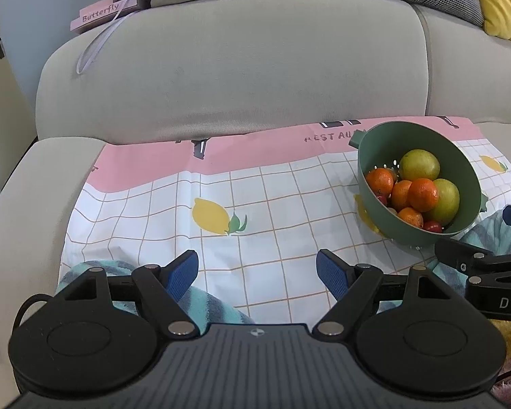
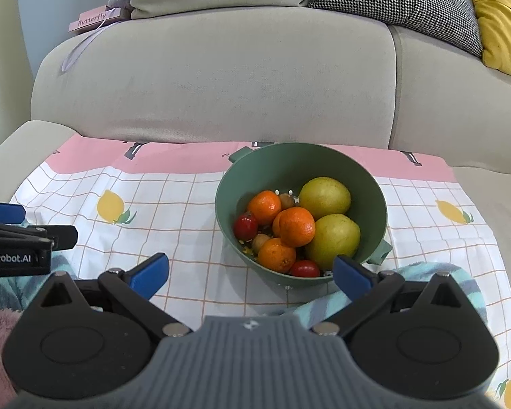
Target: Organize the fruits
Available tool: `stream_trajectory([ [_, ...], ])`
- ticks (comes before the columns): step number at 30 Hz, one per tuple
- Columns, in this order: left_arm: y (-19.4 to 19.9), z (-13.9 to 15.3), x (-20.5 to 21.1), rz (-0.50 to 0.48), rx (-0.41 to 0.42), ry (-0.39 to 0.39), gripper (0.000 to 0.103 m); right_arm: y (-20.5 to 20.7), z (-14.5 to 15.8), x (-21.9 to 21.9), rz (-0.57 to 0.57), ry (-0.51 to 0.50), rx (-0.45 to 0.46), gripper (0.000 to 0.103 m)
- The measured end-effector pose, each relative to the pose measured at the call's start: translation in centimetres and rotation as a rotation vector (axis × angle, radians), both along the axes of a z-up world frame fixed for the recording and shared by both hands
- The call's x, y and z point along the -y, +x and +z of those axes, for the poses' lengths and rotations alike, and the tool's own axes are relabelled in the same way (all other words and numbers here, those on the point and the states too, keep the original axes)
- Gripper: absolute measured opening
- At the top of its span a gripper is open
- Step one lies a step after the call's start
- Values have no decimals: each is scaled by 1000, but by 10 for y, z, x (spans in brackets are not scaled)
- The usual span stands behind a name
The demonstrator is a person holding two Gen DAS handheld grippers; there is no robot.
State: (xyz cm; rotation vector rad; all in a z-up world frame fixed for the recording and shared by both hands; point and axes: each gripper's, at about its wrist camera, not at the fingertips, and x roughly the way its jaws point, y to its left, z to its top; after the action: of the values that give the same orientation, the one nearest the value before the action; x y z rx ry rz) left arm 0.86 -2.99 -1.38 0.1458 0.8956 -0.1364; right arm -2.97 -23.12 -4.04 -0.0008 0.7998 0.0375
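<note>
Left wrist view: your left tool (image 1: 257, 274) sits low centre, blue fingers (image 1: 182, 272) spread apart, gripping nothing, above lemon-print cloth (image 1: 221, 184) on grey sofa (image 1: 228, 68). Green colander (image 1: 417, 180) at right of frame, tilted, holding oranges (image 1: 422, 194), two yellow-green fruits and small red fruits. Pink box (image 1: 102, 13) upper left.

Right wrist view: your right tool (image 2: 250, 276) low centre, fingers wide apart, empty. Colander just beyond it, mid-frame, near rim between fingertips. Left tool enters at left edge.
</note>
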Motion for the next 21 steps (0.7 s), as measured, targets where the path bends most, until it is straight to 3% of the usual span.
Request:
stream_trajectory([
  [21,-3,4,0,6,3,5,92,-6,5,0,-2,-5,17,99],
])
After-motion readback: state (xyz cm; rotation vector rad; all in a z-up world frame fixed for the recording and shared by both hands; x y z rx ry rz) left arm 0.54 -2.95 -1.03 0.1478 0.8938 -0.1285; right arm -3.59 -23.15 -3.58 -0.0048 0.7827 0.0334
